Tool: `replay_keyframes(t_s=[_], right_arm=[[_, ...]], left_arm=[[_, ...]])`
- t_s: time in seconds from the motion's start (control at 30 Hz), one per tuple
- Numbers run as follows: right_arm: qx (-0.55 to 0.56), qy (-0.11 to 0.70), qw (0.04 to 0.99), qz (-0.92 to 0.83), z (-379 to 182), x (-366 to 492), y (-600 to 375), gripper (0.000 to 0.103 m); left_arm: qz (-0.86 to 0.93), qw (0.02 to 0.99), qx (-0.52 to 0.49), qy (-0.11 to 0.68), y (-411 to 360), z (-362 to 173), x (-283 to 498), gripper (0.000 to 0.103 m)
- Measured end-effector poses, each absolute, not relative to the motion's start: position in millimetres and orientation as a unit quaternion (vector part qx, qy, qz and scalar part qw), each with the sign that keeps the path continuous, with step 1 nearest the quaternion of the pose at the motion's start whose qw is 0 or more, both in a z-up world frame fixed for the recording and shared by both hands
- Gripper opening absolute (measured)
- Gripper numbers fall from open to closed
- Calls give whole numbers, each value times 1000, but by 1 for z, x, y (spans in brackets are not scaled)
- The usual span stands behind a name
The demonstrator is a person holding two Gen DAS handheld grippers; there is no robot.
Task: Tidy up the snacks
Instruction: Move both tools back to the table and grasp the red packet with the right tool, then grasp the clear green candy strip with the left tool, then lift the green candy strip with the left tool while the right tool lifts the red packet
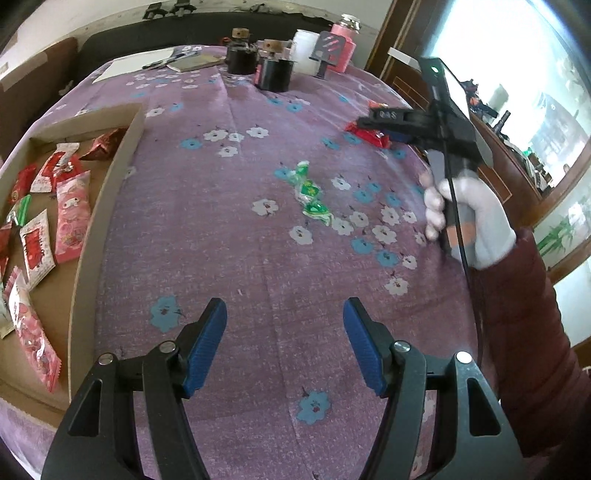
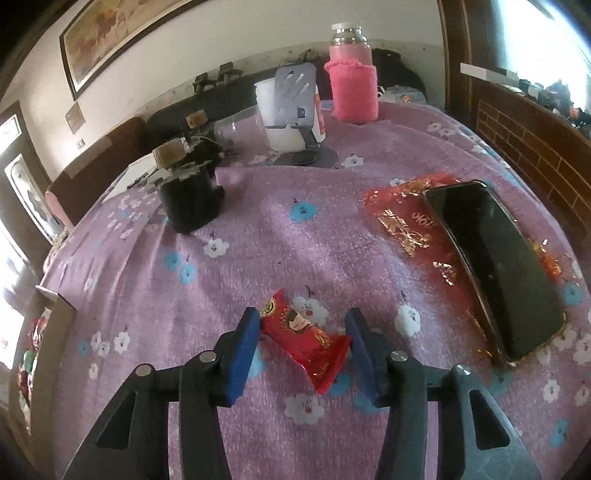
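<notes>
Right gripper (image 2: 301, 341) straddles the red snack packet (image 2: 306, 341) lying flat on the purple cloth (image 2: 258, 240), pads not clearly pressing yet; close squarely on the packet's middle, lift clear, carry to cardboard tray (image 1: 110, 206); left gripper (image 1: 284, 347) open, empty, green candies (image 1: 310, 194) ahead.

A home; floral tablecloth (image 1: 258, 229), framed painting (image 2: 122, 33), sofa (image 1: 207, 33)

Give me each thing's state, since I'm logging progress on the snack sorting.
Left gripper: open, empty.
Right gripper: open around the red snack, not clamped.
Green candies: loose on the cloth.
Box: open, holding several packets.
Phone: face up, screen dark.
Pink bottle: upright, capped.
</notes>
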State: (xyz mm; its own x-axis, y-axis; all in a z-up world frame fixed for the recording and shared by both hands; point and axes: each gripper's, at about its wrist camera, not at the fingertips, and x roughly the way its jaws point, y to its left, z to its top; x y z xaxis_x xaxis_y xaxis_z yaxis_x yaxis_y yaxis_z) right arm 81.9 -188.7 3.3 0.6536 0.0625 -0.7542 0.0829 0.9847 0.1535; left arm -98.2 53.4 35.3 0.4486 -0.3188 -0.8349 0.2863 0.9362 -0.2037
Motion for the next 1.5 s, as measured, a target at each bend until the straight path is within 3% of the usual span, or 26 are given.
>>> replay_keyframes(t_s=[0.17,0.3,0.47,0.97,1.03,1.07,1.13,1.17,1.2,1.5], right_arm=[[68,452,889,-25,2,66,-178,32],[37,479,877,-16,4,35,-160,32],[60,446,893,5,0,2,-156,33],[88,433,897,8,1,-1,-165,33],[91,433,897,8,1,-1,-166,33],[92,433,897,8,1,-1,-166,33],[92,433,897,7,1,-1,-166,33],[91,433,897,7,1,-1,-166,33],[90,432,897,6,1,-2,-166,32],[79,405,911,-6,10,-7,-166,32]], left_arm=[[-158,862,-14,482,64,45,-93,65],[-151,865,-11,479,65,45,-82,65],[-150,867,4,475,46,39,-64,65],[-165,864,21,476,-6,18,-13,64],[-159,869,23,468,-7,17,-13,61],[-156,872,29,464,-8,17,-13,55],[-147,878,56,452,-12,16,-15,37],[-143,881,69,446,-15,16,-17,23],[-142,882,82,442,-17,16,-19,17],[-161,884,43,437,-2,30,-32,17]])
